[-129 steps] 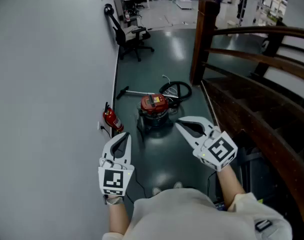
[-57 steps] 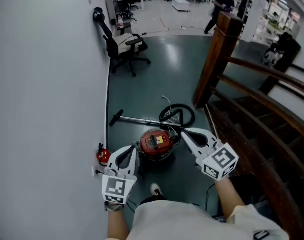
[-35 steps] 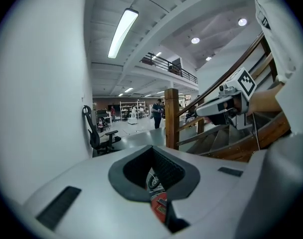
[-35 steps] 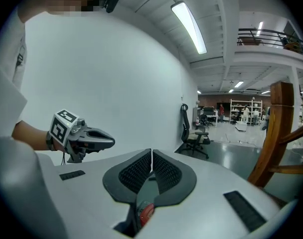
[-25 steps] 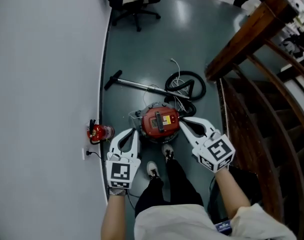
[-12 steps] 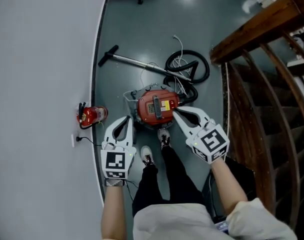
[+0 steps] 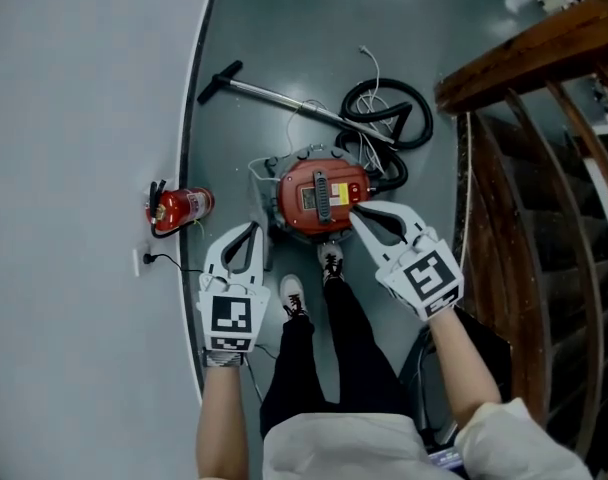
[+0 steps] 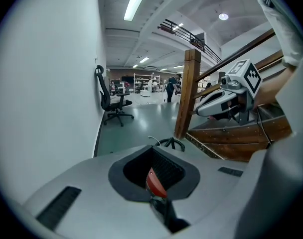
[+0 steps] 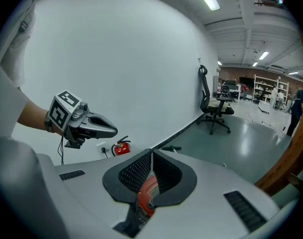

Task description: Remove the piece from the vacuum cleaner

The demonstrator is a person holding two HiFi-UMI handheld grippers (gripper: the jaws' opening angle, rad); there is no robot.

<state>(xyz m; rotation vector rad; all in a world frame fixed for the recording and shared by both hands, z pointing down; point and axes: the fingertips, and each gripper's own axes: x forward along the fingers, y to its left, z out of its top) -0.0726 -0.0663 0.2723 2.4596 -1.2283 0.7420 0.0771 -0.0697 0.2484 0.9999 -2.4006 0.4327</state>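
Note:
A red canister vacuum cleaner [image 7: 322, 196] stands on the dark floor just in front of the person's feet. Its black hose [image 7: 389, 118] lies coiled behind it. A metal wand [image 7: 284, 98] with a floor nozzle stretches away to the far left. My left gripper [image 7: 252, 230] hovers shut and empty left of the canister. My right gripper [image 7: 356, 213] is shut and empty, its tips over the canister's right edge. In the left gripper view the red canister [image 8: 155, 184] shows through the gap behind the shut jaws, as the canister [image 9: 147, 195] does in the right gripper view.
A red fire extinguisher [image 7: 179, 208] stands by the white wall at left, next to an outlet [image 7: 136, 261] with a cord. A wooden stair railing [image 7: 524, 58] runs along the right. An office chair [image 8: 114, 103] stands farther down the room.
The person has walked up to the vacuum and now looks steeply down on it. Both grippers have come close to the canister, one on each side, and stayed shut.

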